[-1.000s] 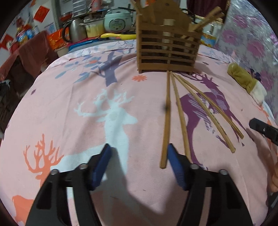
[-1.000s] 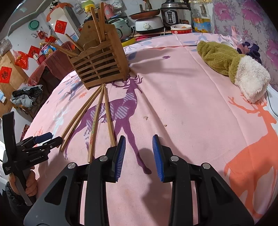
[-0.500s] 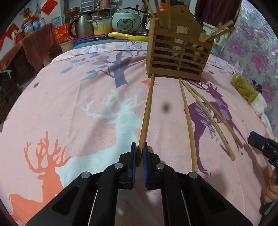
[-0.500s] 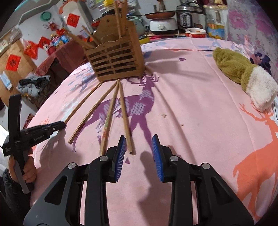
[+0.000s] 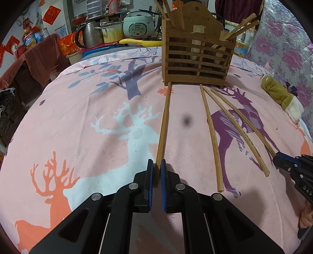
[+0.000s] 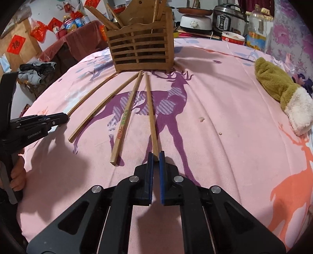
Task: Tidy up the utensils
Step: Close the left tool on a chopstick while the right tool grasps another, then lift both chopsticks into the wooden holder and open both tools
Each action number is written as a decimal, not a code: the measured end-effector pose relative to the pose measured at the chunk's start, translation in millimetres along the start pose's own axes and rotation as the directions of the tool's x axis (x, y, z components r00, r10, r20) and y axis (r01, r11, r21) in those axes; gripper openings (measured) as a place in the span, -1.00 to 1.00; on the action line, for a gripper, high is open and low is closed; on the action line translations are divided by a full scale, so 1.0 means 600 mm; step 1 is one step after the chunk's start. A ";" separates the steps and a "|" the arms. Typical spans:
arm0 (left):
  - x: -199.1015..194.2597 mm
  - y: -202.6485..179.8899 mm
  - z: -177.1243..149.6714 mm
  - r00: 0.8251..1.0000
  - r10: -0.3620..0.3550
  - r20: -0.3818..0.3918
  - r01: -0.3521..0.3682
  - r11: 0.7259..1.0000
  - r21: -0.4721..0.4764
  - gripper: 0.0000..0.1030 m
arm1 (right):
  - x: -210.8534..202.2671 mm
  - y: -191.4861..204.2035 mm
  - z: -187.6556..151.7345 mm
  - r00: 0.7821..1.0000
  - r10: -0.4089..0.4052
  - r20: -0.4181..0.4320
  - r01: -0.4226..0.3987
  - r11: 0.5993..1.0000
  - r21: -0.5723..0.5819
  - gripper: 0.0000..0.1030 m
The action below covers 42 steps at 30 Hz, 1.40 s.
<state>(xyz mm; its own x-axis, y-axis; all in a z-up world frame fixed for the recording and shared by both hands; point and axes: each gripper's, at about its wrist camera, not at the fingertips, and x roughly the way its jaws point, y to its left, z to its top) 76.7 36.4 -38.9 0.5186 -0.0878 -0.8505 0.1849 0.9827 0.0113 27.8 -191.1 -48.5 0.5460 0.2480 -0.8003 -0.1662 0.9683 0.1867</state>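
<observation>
- Lying fanned out on the pink deer-print cloth [image 5: 82,121] are four chopsticks, their far ends bunched at the foot of the wooden rack [image 5: 197,58].
- Left gripper [image 5: 156,165] is pinched nearly shut on the near end of the leftmost chopstick [image 5: 164,125]; that stick runs straight away from the blue pads to the rack's left corner.
- Right gripper [image 6: 156,156] is likewise closed down on the near end of the rightmost chopstick [image 6: 150,111], which points up toward the rack's front.
- Between those two sticks lie two loose ones: a printed chopstick [image 6: 125,119] with red and green lettering just beside the held one, and a plain chopstick [image 6: 101,109] further left, lying apart from the printed one at the near end.
- From the right wrist view, the left gripper shows at the left edge, gripped by a bare hand [image 6: 16,172].
- More chopsticks stand upright and slanted inside the rack.
- Off to the right on the cloth, well apart from the sticks, lies an olive and cream mitten [image 6: 283,95].
- Behind the rack sit a rice cooker [image 5: 138,25], a steel kettle [image 5: 89,37], a pressure cooker [image 6: 229,18] and an oil bottle [image 6: 256,29].
</observation>
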 end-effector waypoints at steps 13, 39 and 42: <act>-0.084 0.001 -0.015 0.989 -0.048 0.138 0.048 0.999 -0.001 -0.86 | -0.069 0.000 0.009 0.982 -0.005 0.188 0.005 1.000 0.001 -0.88; -0.303 -0.075 0.174 0.923 -0.105 0.370 0.074 0.993 0.097 -0.89 | -0.261 0.046 0.146 0.881 0.028 0.473 -0.017 0.999 -0.028 -0.88; -0.316 -0.090 0.215 0.908 -0.109 0.405 0.072 0.992 0.107 -0.89 | -0.266 0.056 0.181 0.861 0.021 0.508 -0.005 0.999 -0.034 -0.88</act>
<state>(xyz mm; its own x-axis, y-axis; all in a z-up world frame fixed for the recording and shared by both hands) 75.9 -21.3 189.7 0.7884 -0.2533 -0.5606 0.3097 0.9508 0.0060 24.1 -194.6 147.1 0.8839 0.2498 -0.3953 -0.1963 0.9655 0.1712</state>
